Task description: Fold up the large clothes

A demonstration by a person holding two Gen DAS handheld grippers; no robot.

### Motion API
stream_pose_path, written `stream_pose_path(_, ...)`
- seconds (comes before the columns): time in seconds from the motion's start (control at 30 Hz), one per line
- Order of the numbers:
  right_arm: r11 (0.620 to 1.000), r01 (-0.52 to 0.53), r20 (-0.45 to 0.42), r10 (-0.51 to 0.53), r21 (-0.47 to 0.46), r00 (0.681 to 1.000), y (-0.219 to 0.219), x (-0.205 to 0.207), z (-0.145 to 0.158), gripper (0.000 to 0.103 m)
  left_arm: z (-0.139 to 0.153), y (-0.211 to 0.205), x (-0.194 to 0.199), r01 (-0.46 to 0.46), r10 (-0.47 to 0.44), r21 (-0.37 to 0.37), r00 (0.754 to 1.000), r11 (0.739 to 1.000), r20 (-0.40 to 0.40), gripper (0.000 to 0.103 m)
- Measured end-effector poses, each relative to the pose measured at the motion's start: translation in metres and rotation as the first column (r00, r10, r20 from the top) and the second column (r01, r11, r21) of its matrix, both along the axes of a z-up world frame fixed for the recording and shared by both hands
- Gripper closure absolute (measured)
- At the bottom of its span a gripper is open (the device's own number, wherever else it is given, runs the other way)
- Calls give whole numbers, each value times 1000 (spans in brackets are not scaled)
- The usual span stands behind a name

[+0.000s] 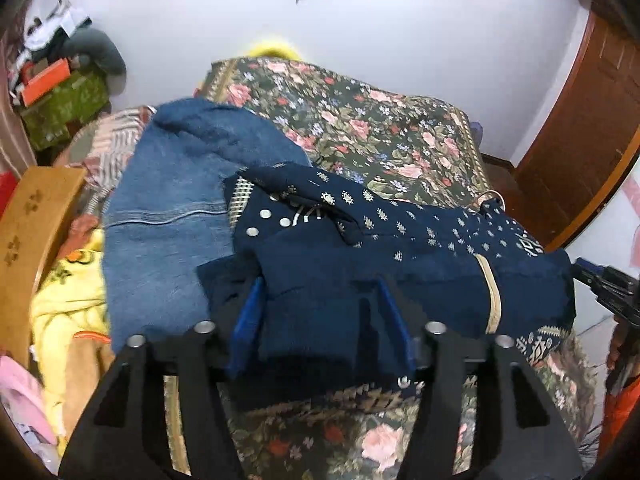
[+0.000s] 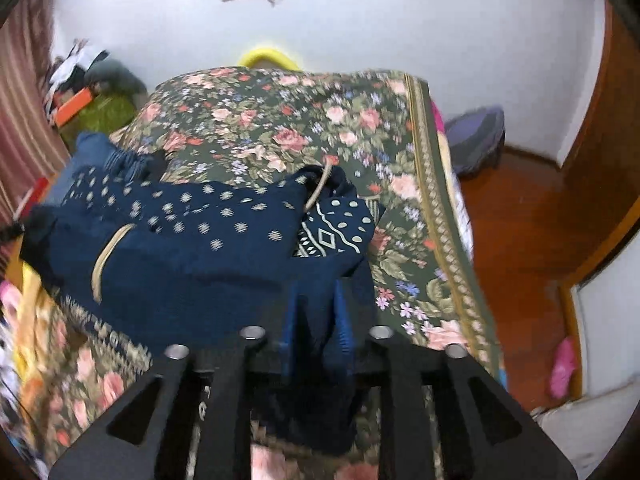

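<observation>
Closest in, left gripper (image 1: 320, 320) has its blue pads spread w/ the near edge of the navy printed garment (image 1: 400, 252) sitting loose between them, not pinched afaict. Right gripper (image 2: 318, 320) is narrower, a bunch of the same cloth between its pads; can't tell if it's actually squeezed. Garment lies doubled over on the floral bedspread (image 2: 280, 128), so one fold looks done imo, prob more to go. Behind it a denim piece (image 1: 172, 208) waits unfolded.
</observation>
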State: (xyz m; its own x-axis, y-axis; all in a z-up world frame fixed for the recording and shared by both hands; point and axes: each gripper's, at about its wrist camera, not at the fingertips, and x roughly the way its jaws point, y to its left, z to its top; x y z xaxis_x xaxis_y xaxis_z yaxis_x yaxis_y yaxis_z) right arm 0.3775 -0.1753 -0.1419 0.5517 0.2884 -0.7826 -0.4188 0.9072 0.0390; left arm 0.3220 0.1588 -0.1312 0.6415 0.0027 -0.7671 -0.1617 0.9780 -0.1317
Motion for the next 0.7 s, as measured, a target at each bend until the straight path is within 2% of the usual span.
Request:
stream_pose_path(0.03,1000,-11,12,11,-3,1000,1,-7,2,54,1,-2,-3,2,-2,11,1000,1000,6,40)
stream_pose_path(0.13,999,-39,39,39,-18,998,2,-27,4,40,4,-5,-20,12,-13,54,1000,998,17,32)
stream_pose_path(0.23,998,-51,27,52,-45,998,4,-36,-3,39,-6,-6,-35,-8,6,131,1000,991,12,21)
stream_pose_path(0.47,992,-34,-14,32,-123,999,-1,-43,-27,39,-55,-5,-38,19,15,252,991,967,-134,21)
stream_pose_path(0.7,981,-14,-69,1,-192,998,3,-28,-56,39,-74,-15,-20,12,48,441,991,898,-124,21)
